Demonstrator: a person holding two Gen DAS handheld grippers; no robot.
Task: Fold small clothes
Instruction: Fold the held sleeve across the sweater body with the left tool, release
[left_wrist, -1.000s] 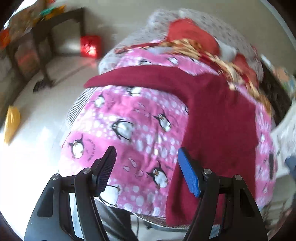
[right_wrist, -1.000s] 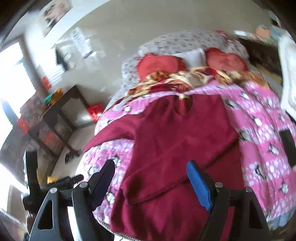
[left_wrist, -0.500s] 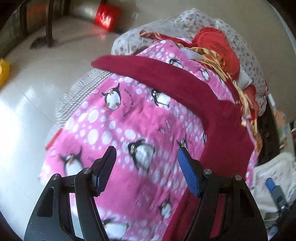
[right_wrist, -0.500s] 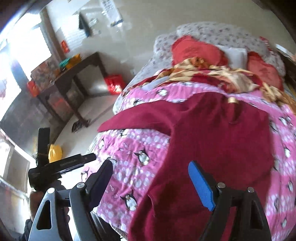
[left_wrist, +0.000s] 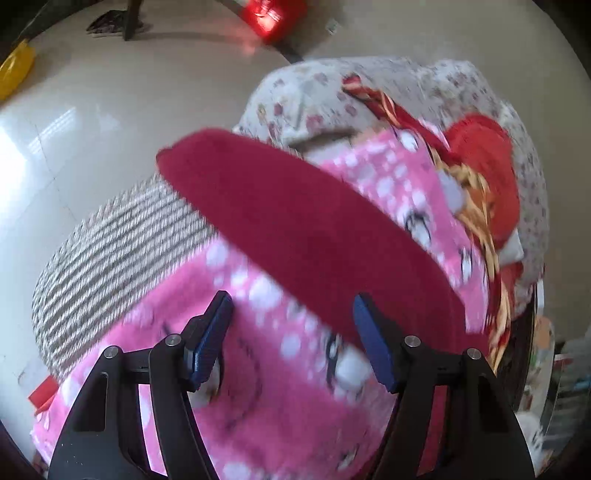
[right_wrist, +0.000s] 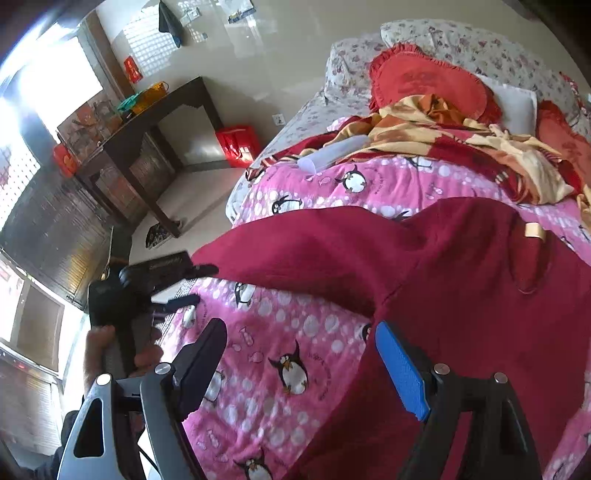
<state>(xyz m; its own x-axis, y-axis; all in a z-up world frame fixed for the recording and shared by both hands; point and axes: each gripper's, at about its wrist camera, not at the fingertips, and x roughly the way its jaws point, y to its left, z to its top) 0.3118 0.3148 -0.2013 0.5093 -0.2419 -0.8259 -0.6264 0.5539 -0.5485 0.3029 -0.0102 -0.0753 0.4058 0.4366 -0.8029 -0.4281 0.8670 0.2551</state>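
A dark red sweater (right_wrist: 461, 295) lies spread on a pink penguin blanket (right_wrist: 280, 347) on the bed, its left sleeve (left_wrist: 295, 225) stretched out toward the bed's left edge. My left gripper (left_wrist: 291, 332) hangs open just above the blanket, with the sleeve a little ahead of its blue pads. In the right wrist view the left gripper (right_wrist: 195, 284) shows at the sleeve's cuff, held by a hand (right_wrist: 99, 350). My right gripper (right_wrist: 303, 365) is open over the blanket beside the sweater's left side, with nothing between its fingers.
Red pillows (right_wrist: 424, 85) and a crumpled red-and-yellow cover (right_wrist: 461, 147) lie at the head of the bed. A dark side table (right_wrist: 147, 122) and a red bag (right_wrist: 238, 144) stand on the tiled floor to the left. A striped sheet (left_wrist: 122, 243) hangs at the bed's edge.
Both grippers have swung left toward the sweater's sleeve and come lower. The left one has rolled and now sits close over the blanket by the sleeve. Both stay open.
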